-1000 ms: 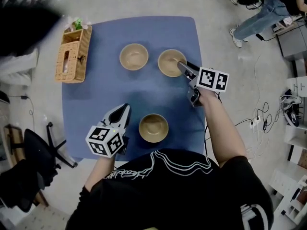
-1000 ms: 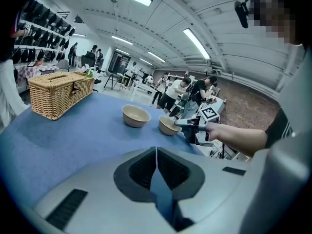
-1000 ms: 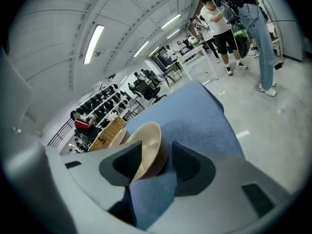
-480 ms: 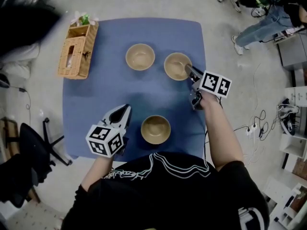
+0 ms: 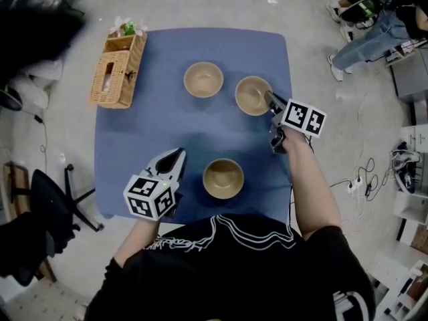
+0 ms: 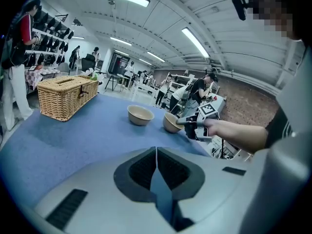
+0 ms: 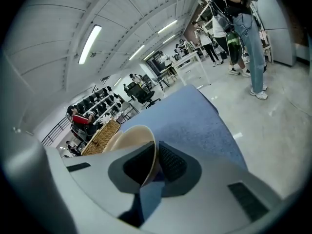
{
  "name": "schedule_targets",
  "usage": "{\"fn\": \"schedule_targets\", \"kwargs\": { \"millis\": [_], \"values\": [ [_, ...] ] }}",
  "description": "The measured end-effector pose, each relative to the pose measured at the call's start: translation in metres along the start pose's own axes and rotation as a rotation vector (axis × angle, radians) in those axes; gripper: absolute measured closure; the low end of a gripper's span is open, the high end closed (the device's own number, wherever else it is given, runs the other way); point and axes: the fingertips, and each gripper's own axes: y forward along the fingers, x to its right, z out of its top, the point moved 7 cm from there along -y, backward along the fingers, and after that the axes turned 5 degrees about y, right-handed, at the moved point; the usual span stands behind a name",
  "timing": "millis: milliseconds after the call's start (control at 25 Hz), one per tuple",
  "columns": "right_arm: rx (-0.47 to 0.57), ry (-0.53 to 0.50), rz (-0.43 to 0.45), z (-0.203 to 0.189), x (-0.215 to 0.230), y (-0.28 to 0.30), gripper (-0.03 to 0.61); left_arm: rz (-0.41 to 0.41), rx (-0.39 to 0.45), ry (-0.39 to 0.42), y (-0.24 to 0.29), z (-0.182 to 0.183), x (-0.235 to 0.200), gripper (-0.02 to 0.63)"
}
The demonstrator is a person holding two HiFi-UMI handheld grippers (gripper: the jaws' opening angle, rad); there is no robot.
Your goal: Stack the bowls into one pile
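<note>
Tan bowls, three of them, all sit apart on the blue counter (image 5: 167,126), so nothing is stacked yet as far as we can see. Our right claw (image 5: 271,99) is closing on the right-hand bowl (image 5: 252,96) at the far side. Its own view shows the bowl's thin wall between the pads, one pad inside and one outside, already pinched. We reckon the rim on the side nearest that hand is the sensible place to grab, since the bowl is too wide to take whole and the wall is the only bit that fits. The middle bowl (image 5: 203,79) sits just beside it, so that looks like the easy first place to drop it, with the near bowl (image 5: 223,178) left for later. Our left claw (image 5: 178,154) is closed with nothing in it, hanging over the near-left part of the counter, close to the near bowl but not touching it. Our guess is it's just parked out of the way while the right one works. The wicker basket (image 5: 119,70) sits at the far left corner, well apart from all the bowls. One worry is that a one-sided rim grip could let the bowl tip when it comes up.
</note>
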Motion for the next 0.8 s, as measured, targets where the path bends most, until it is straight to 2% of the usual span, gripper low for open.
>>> {"fn": "schedule_targets", "kwargs": {
  "millis": [280, 480, 800],
  "values": [
    [0.017, -0.006, 0.015, -0.008, -0.017, -0.015, 0.528, 0.006, 0.007, 0.006, -0.013, -0.006, -0.001, 0.583],
    [0.029, -0.031, 0.030, -0.019, -0.031, -0.035, 0.528, 0.010, 0.001, 0.044, -0.025, -0.015, 0.007, 0.583],
    [0.041, -0.032, 0.043, -0.048, -0.048, -0.071, 0.528, -0.013, 0.025, 0.016, -0.045, -0.031, 0.018, 0.583]
  ]
}}
